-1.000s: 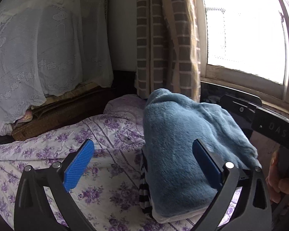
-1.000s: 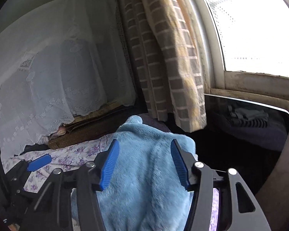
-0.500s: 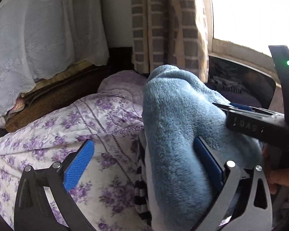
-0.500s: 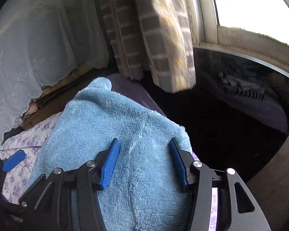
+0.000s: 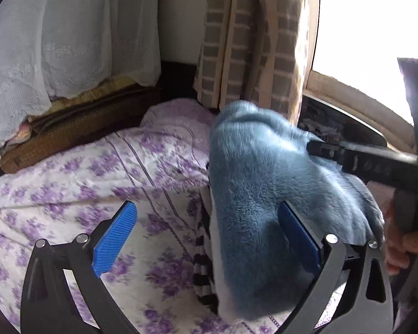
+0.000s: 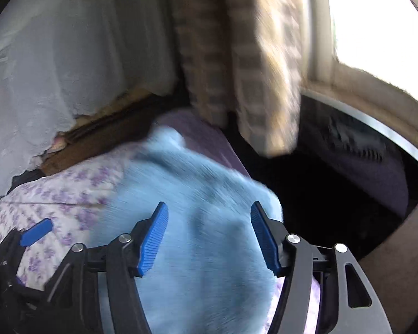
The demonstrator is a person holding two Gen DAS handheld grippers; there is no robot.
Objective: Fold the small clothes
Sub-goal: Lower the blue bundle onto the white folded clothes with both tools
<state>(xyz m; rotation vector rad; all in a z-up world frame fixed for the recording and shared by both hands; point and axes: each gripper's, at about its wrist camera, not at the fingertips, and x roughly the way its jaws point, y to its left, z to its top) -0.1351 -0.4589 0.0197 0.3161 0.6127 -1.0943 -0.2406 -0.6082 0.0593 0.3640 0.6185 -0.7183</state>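
Bed with purple-floral quilted bedspread (image 5: 103,172) carries everything; checked beige curtain (image 5: 250,41) and white lace drape (image 5: 64,33) behind it, bright window at right.

Fluffy blue fleece garment (image 5: 264,194) sits bunched on the right part of the bedspread, long axis running away from both cameras toward the curtain. A black-and-white striped cloth (image 5: 202,264) peeks out under its left edge.

Left tool (image 5: 209,239): released, jaws wide apart. Its right pad is pressed against the fleece's near flank, left pad over bare bedspread, so the garment lies to the right of its centreline.

Right tool (image 6: 209,236): released too, jaws spread, hovering over the fleece (image 6: 197,222) with both pads straddling the garment's top ridge. Frame is motion-blurred; contact can't be confirmed. In the left wrist view its black body reaches in across the fleece's far right side.

Judgement: right tool is better placed, centred on the ridge. Next move likely hinges on pinching that ridge or the far edge and pulling along the long axis.
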